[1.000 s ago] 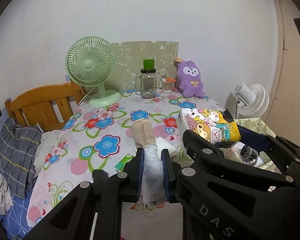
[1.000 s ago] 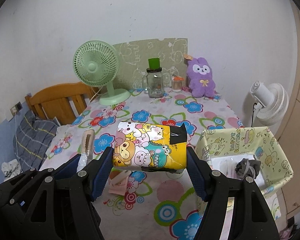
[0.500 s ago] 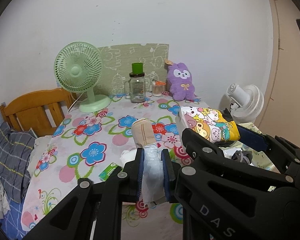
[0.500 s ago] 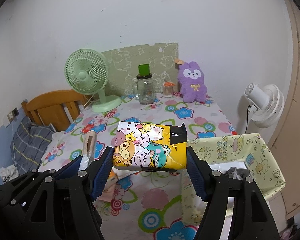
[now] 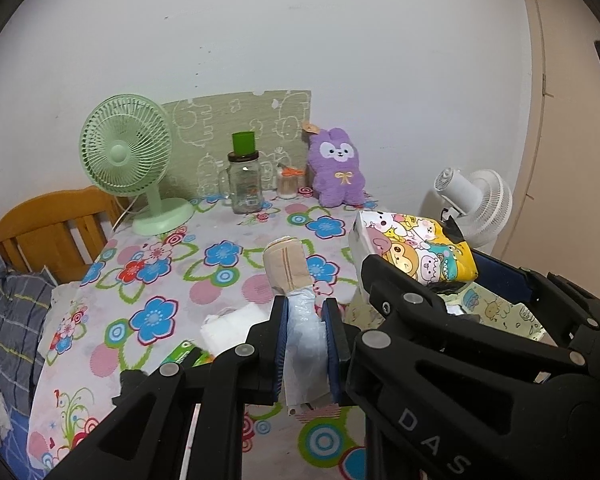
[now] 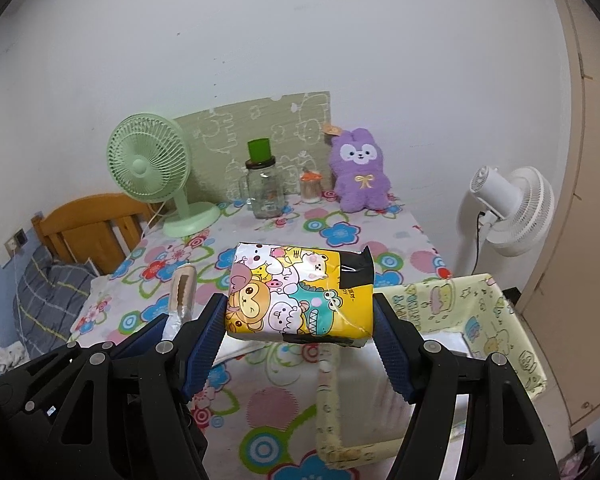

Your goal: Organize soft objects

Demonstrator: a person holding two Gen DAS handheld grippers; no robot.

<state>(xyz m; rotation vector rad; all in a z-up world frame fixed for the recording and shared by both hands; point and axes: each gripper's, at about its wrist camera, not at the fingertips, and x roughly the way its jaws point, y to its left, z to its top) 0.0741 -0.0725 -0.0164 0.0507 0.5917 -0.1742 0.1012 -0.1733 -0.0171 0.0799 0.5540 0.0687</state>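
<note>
Holding both items above the surface (image 6: 260, 404): your left tool (image 5: 305, 344) is clamped on a plastic-wrapped beige bundle (image 5: 288, 268), long axis pointing straight ahead. Your right tool (image 6: 300, 320) squeezes the cartoon tissue pack (image 6: 300, 294) across its width. The yellow fabric bin (image 6: 496, 316) sits below and right of the pack, so your right hand looks nearer.

1. The left gripper (image 5: 305, 344) is matte black plastic, its linkage arms angular and cut with slots.
2. Its fingers (image 5: 279, 344) carry blue ribbed pads.
3. Round silver screws stud the joints.
4. White letters "DAS" mark one arm.
5. The right gripper (image 6: 300, 336) has the same black frame, blue ribbed pads and silver screws.
</note>
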